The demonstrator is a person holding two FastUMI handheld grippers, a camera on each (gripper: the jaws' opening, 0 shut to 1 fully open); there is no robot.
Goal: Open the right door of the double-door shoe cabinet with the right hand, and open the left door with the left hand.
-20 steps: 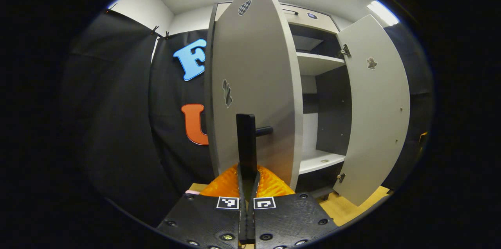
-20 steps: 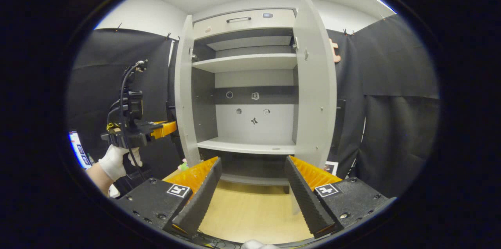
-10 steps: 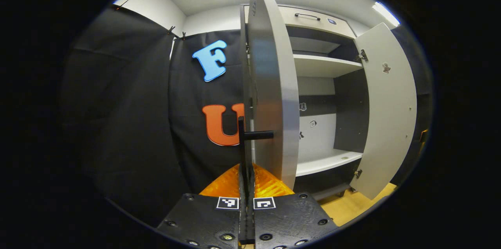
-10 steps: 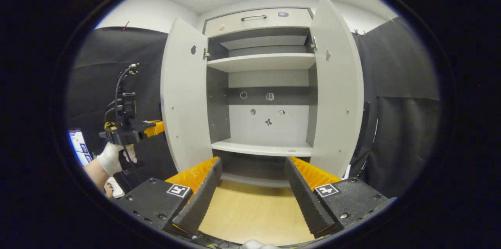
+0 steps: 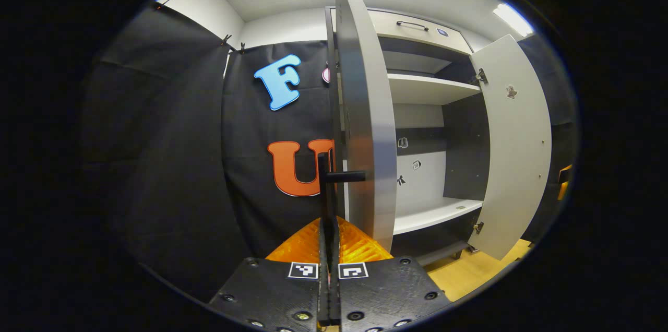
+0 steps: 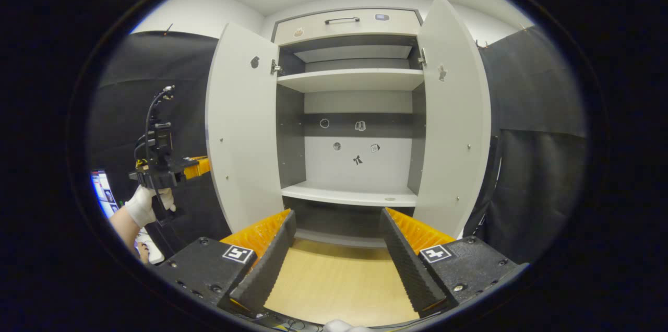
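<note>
Left claw [image 5: 329, 227]: clenched on the handle [image 5: 327, 191] of the left door [image 5: 365, 113]. The handle is a dark bar with its long axis vertical, running at 12 o'clock straight up from between the fingers; a short stud at 3 o'clock ties it to the door face. The door stands edge-on to this claw, hinged at its far side on the cabinet [image 5: 422, 89]. Any further swing would turn on that hinge line, so the pull should follow an arc toward 9 o'clock, not a straight draw.

Right claw [image 6: 334, 253]: released, fingers spread wide, holding nothing. It faces the cabinet interior at 12 o'clock, well apart from it. The right door [image 6: 454, 118] stands swung out at 1 o'clock, the left door [image 6: 240, 123] at 11 o'clock. The left claw [image 6: 195, 166] and the gloved hand [image 6: 148, 201] that holds it show at 9 o'clock, beyond the left door.

Judgement: both doors appear open; the left claw has yet to let go of the handle.

Markings: small stickers sit on the back panel [image 6: 355, 157] and on the inner faces of both doors; none is legible. Square coded tags sit on each claw body. No brand can be read.
</note>
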